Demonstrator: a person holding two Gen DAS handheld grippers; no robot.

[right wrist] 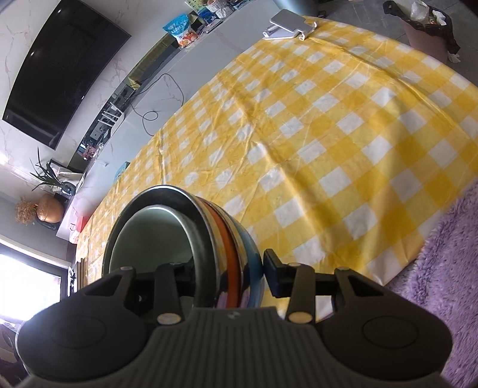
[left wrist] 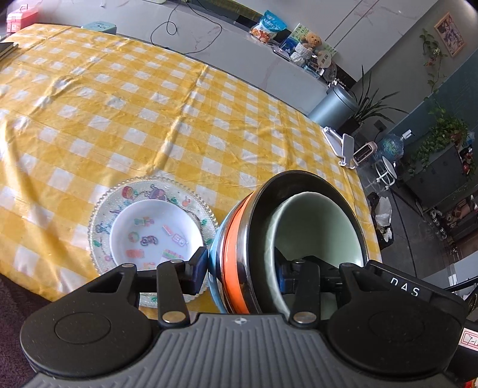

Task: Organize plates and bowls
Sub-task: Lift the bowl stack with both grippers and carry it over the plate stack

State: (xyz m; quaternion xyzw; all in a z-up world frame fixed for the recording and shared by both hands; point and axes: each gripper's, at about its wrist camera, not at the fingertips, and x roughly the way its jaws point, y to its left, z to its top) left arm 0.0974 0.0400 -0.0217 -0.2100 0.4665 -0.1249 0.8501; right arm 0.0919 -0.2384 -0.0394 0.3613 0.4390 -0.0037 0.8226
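A stack of nested bowls, blue outside, orange and steel in the middle, pale green inside, is held tilted above the table. My left gripper is shut on its rim, one finger inside and one outside. My right gripper is shut on the opposite rim of the same stack. To the left, a white bowl with cartoon stickers sits in a clear beaded plate on the yellow checked tablecloth.
A white folded phone stand lies at the table's far right corner; it also shows in the right wrist view. A purple fluffy rug lies beside the table edge. A grey counter with a cable runs behind the table.
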